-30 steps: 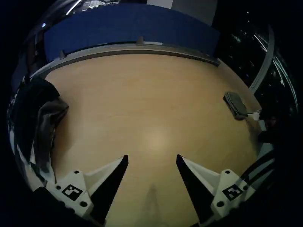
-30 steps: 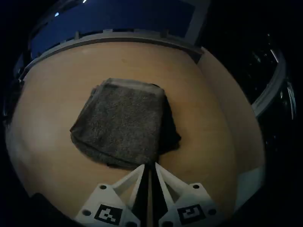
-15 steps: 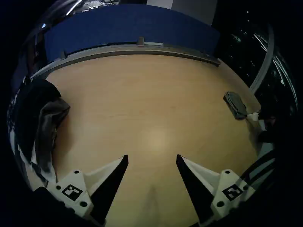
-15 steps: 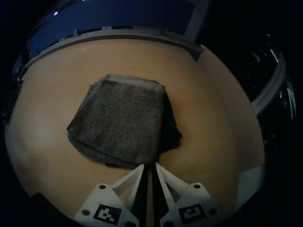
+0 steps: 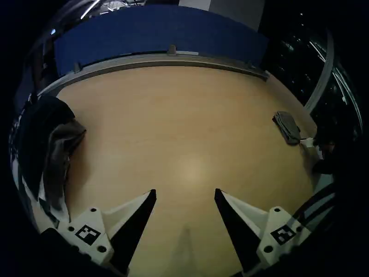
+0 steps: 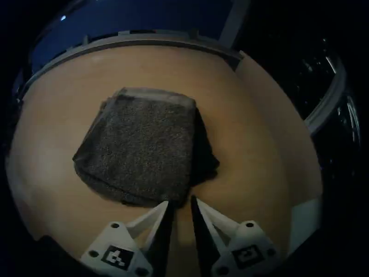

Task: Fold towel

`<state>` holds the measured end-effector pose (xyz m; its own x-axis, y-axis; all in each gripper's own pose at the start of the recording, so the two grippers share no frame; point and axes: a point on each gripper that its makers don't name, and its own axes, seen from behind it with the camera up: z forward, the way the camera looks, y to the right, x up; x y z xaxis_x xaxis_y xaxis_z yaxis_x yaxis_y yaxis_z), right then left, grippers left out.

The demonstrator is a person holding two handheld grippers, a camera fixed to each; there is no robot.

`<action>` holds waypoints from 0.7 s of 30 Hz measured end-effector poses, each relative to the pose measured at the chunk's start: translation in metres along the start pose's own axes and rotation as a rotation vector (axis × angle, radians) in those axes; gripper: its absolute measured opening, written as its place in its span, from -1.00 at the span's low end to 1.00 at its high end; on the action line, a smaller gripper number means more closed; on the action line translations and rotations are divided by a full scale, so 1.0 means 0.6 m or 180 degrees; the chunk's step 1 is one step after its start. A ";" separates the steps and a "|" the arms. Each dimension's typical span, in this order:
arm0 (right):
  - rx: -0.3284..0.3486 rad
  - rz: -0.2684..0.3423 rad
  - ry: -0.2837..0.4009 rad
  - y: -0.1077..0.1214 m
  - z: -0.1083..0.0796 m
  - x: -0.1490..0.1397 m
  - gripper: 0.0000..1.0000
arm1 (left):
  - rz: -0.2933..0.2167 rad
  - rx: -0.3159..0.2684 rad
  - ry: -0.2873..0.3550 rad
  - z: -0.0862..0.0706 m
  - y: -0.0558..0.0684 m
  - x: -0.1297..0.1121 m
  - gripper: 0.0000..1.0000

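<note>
Two grippers, neither w/ anything in its grasp. R gripper (image 6: 180, 201) sits low over the wooden table (image 6: 258, 152), fingers parted by a narrow slit only; bare wood shows btwn them. Its tips are right at the near edge of the towel (image 6: 138, 150), by the near-right corner; whether the left tip touches the fabric can't be told. Towel is dark grey terry, folded into a thick squarish stack, lying flat on the table, w/ layers and a paler hem band visible along its far edge. Grey rail (image 6: 138, 39) runs along the table's far edge, blue partition (image 6: 138, 18) behind it.

L gripper (image 5: 184, 190) is spread wide, fingers well apart, over bare wood approx. mid-table. In the left gripper view the folded towel shows small, far off to the right near the table's edge, well apart from L gripper. Dark cloth (image 5: 57, 138) is heaped at the left side of that view, by the table's edge.
</note>
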<state>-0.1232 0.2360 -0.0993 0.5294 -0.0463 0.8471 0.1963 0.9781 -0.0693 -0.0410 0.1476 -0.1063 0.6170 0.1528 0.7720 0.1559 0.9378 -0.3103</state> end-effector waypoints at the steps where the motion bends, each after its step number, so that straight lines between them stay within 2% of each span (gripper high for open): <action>1: -0.0016 -0.0004 0.0009 0.002 -0.002 0.000 0.06 | 0.0001 0.0001 0.0001 0.000 0.000 0.000 0.88; 12: -0.0157 0.0098 0.0212 0.027 -0.036 0.010 0.34 | -0.0006 -0.0001 0.0026 -0.003 -0.002 0.005 0.88; 21: -0.0209 0.0189 0.0391 0.036 -0.060 0.037 0.35 | -0.0001 0.0003 0.0042 -0.006 -0.005 0.009 0.88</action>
<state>-0.0775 0.2490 -0.1012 0.6380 -0.0171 0.7699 0.2131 0.9646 -0.1551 -0.0355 0.1447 -0.1031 0.6272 0.1485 0.7646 0.1554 0.9381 -0.3096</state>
